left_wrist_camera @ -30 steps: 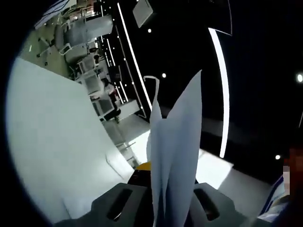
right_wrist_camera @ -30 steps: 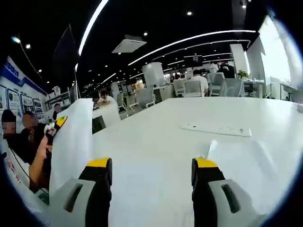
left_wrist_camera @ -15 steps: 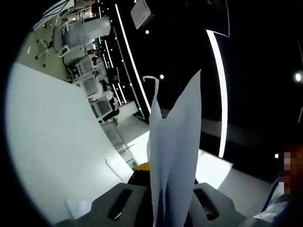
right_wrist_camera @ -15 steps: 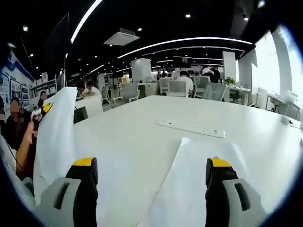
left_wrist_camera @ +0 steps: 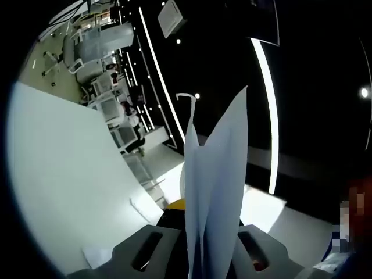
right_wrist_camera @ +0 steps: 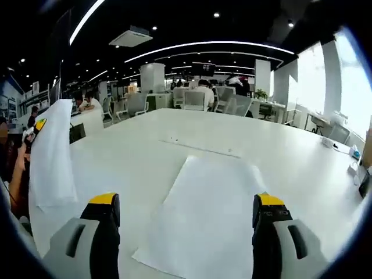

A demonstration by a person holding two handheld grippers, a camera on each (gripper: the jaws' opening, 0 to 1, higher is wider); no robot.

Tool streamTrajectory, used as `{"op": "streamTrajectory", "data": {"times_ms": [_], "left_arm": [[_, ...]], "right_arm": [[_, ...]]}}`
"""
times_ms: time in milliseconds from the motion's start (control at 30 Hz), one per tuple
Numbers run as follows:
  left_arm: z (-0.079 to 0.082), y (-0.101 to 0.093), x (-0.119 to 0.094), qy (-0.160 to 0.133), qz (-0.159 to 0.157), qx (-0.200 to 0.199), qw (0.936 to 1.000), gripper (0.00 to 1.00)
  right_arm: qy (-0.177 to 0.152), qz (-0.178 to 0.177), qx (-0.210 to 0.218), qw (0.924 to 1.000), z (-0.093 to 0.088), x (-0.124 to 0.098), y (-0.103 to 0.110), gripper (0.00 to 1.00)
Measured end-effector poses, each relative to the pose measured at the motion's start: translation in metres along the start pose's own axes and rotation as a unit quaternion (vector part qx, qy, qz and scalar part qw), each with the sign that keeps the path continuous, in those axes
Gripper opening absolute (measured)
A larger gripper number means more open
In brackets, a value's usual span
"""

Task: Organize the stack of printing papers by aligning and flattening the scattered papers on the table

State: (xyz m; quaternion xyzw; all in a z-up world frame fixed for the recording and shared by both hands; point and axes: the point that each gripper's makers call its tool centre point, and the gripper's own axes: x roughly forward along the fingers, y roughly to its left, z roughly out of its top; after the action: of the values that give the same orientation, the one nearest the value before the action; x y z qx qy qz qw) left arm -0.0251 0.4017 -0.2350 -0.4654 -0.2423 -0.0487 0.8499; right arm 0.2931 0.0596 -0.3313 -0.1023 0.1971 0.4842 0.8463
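In the left gripper view, the left gripper (left_wrist_camera: 200, 256) was closed tight on a few sheets of white paper (left_wrist_camera: 215, 192), which stood up edge-on between its grey jaws and fanned apart towards their top corners. The view was rolled hard over, so the white tabletop (left_wrist_camera: 64, 186) ran up the left side, with a small white slip (left_wrist_camera: 97, 256) lying on it near the jaws and office chairs (left_wrist_camera: 96, 43) far off under long ceiling light strips (left_wrist_camera: 270, 116). In the right gripper view, the right gripper (right_wrist_camera: 187, 226) stood wide open with nothing between its yellow-tipped jaws, held just over the tabletop (right_wrist_camera: 192, 131). A loose sheet (right_wrist_camera: 203, 212) lay flat on the tabletop between and beyond those jaws, its near corner close to the camera. At the left edge, the held sheets (right_wrist_camera: 51, 157) hung upright with their lower edge on or just over the tabletop, I could not tell which, with a person's hand (right_wrist_camera: 16, 174) beside them. Beyond the loose sheet a thin white strip (right_wrist_camera: 200, 146) lay across the tabletop, and people sat at desks (right_wrist_camera: 197, 99) in the distance.
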Motion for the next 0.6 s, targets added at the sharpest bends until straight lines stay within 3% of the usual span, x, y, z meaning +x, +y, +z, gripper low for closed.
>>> {"op": "streamTrajectory", "data": {"times_ms": [100, 300, 433, 600], "left_arm": [[-0.001, -0.001, 0.003, 0.000, -0.003, -0.003, 1.0000, 0.06], [-0.006, -0.003, 0.007, 0.001, -0.009, -0.002, 1.0000, 0.06], [-0.007, -0.002, 0.006, 0.002, -0.005, -0.001, 1.0000, 0.06], [-0.006, -0.002, 0.007, 0.003, -0.006, 0.003, 1.0000, 0.06]], "right_arm": [[0.003, -0.003, 0.018, 0.9998, -0.002, -0.006, -0.005, 0.90], [0.022, -0.011, 0.011, 0.9996, -0.009, -0.013, -0.012, 0.90], [0.021, -0.006, 0.037, 0.9991, -0.010, -0.015, -0.017, 0.90], [0.042, -0.023, 0.019, 0.9987, -0.018, -0.015, -0.025, 0.90]]}}
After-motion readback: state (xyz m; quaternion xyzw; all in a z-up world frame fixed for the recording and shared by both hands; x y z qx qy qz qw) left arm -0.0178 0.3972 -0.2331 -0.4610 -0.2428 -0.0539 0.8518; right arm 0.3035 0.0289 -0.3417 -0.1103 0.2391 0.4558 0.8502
